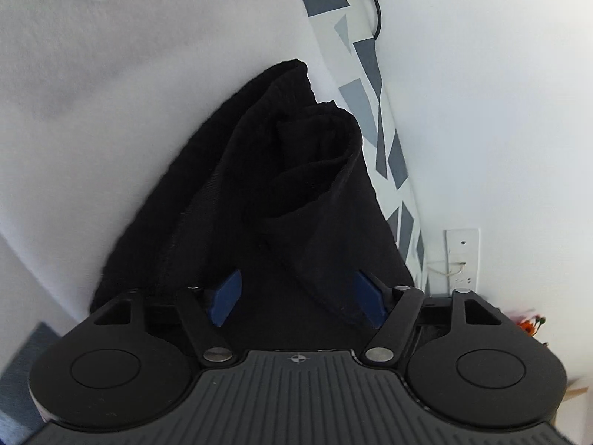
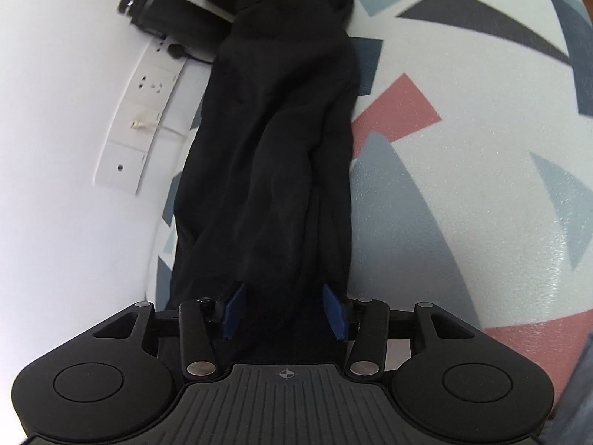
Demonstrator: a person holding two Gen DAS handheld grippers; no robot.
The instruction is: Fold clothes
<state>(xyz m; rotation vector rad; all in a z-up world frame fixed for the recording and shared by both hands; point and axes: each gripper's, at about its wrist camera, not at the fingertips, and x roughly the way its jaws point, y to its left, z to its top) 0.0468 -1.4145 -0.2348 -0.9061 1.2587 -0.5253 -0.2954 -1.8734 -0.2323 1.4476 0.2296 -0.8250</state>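
A black garment (image 1: 281,170) lies bunched in long folds along the edge of a surface covered with a triangle-patterned cloth (image 1: 370,85). My left gripper (image 1: 298,302) hangs just over its near end, the blue pads (image 1: 226,302) wide apart with dark cloth under and between them, not pinched. In the right wrist view the same garment (image 2: 281,129) stretches away as a long narrow strip on the patterned cloth (image 2: 463,148). My right gripper (image 2: 285,311) is open over its near end, and a fold runs between the pads (image 2: 337,311) without being squeezed.
A white wall with a socket plate (image 2: 144,111) borders the garment's left side; the same plate (image 1: 463,256) shows at the lower right in the left view. A black cylindrical object (image 2: 163,15) lies near the garment's far end. A black cable (image 1: 374,3) loops on the wall.
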